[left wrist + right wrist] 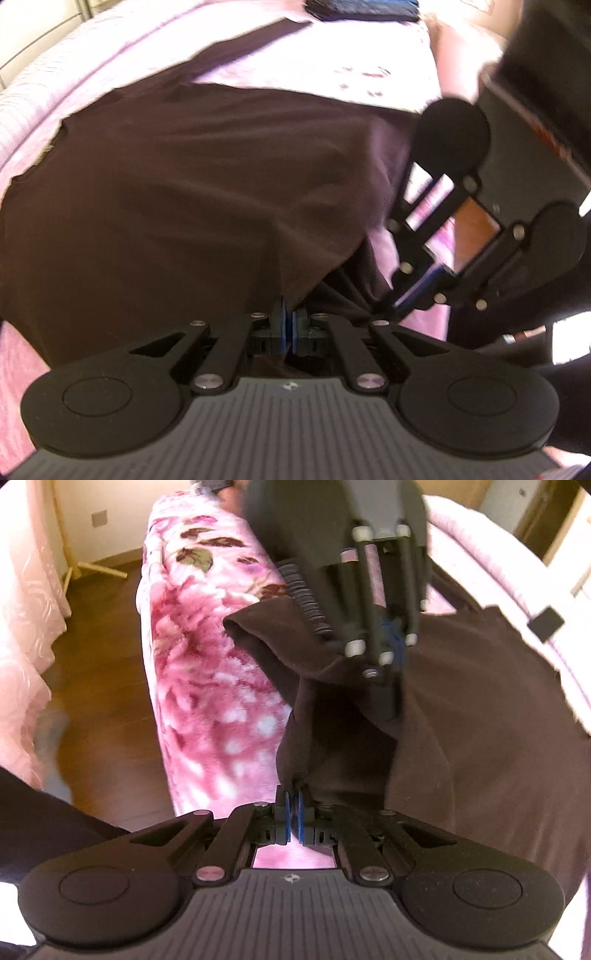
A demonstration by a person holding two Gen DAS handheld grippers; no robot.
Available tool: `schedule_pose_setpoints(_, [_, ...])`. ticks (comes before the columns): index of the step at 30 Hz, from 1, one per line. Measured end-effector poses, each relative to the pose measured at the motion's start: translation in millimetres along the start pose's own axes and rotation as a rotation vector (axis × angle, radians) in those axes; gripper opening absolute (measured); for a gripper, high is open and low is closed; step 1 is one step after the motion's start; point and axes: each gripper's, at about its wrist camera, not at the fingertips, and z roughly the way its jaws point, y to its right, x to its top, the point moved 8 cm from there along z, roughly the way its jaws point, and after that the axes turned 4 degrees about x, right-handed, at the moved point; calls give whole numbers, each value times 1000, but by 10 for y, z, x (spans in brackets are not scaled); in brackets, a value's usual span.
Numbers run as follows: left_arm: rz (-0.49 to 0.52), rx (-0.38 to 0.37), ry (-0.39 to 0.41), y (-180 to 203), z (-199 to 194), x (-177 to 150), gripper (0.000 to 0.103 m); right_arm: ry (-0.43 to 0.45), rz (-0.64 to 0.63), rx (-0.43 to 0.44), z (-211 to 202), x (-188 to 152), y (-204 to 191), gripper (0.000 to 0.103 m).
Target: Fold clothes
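A dark brown garment point(192, 177) lies spread over the pink bed, one long strip of it reaching toward the far end. My left gripper point(289, 317) is shut on a bunched edge of the cloth, lifting it into a peak. In the right wrist view my right gripper point(293, 801) is shut on another pinch of the same brown garment point(480, 709). The other gripper shows in each view: the right one point(397, 308) at the cloth's near right edge, the left one point(393, 664) above, clamped on the fabric.
A pink bedspread point(295, 62) covers the bed, with a dark folded item point(365, 9) at its far end. A pink floral blanket point(207, 657) hangs over the bed's side. Brown wooden floor point(107, 686) and pink curtains point(26, 602) lie to the left.
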Motion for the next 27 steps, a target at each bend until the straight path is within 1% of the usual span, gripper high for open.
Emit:
schedule_pose_setpoints(2, [16, -12, -7, 118, 23, -61, 4, -2, -13, 19, 1, 38, -88, 6])
schedule_pose_setpoints(3, [16, -18, -9, 163, 29, -84, 8, -5, -22, 28, 3, 60, -134, 6])
schedule_pose_setpoints(4, [17, -24, -12, 209, 35, -107, 12, -8, -16, 24, -16, 42, -141, 3])
schedule_pose_setpoints(5, [9, -25, -11, 236, 20, -133, 13, -13, -1, 11, -45, 1, -127, 0])
schedule_pose_setpoints(6, [3, -21, -13, 269, -8, -171, 13, -18, 14, -2, -74, -40, -113, 0])
schedule_pose_setpoints(8, [-4, 11, -18, 301, -87, -270, 19, -27, 44, -28, -134, -122, -84, 0])
schedule_pose_setpoints(10, [-18, 78, -21, 292, -195, -426, 26, -36, 74, -54, -194, -205, -56, 2])
schedule_pose_setpoints(11, [-25, 112, -22, 288, -250, -505, 28, -41, 89, -67, -224, -247, -42, 5])
schedule_pose_setpoints(12, [-35, 157, -32, 277, -300, -612, 31, -45, 104, -80, -255, -289, -28, 10])
schedule_pose_setpoints(13, [-56, 188, -48, 250, -332, -708, 31, -50, 119, -93, -285, -331, -15, 12])
schedule_pose_setpoints(14, [-76, 220, -65, 223, -366, -803, 31, -55, 134, -106, -316, -373, -1, 17])
schedule_pose_setpoints(15, [-101, 245, -79, 192, -379, -870, 31, -59, 149, -119, -347, -415, 12, 24])
schedule_pose_setpoints(17, [-150, 296, -107, 131, -408, -1007, 33, -65, 188, -172, -434, -540, 113, 28])
schedule_pose_setpoints(18, [-178, 304, -119, 101, -392, -1042, 33, -70, 204, -207, -479, -607, 172, 35])
schedule_pose_setpoints(19, [-207, 313, -131, 72, -376, -1077, 33, -80, 222, -234, -506, -679, 233, 37])
schedule_pose_setpoints(21, [-251, 331, -149, 31, -343, -1131, 33, -103, 265, -276, -542, -829, 355, 46])
schedule_pose_setpoints(23, [-254, 345, -155, 26, -315, -1138, 29, -133, 299, -299, -565, -982, 441, 50])
schedule_pose_setpoints(24, [-253, 353, -166, 22, -331, -1160, 18, -148, 315, -308, -576, -1060, 479, 55])
schedule_pose_setpoints(25, [-260, 363, -172, -2, -378, -1199, 4, -162, 331, -317, -583, -1126, 513, 56])
schedule_pose_setpoints(27, [-274, 382, -185, -50, -473, -1277, 3, -182, 373, -332, -611, -1241, 580, 58])
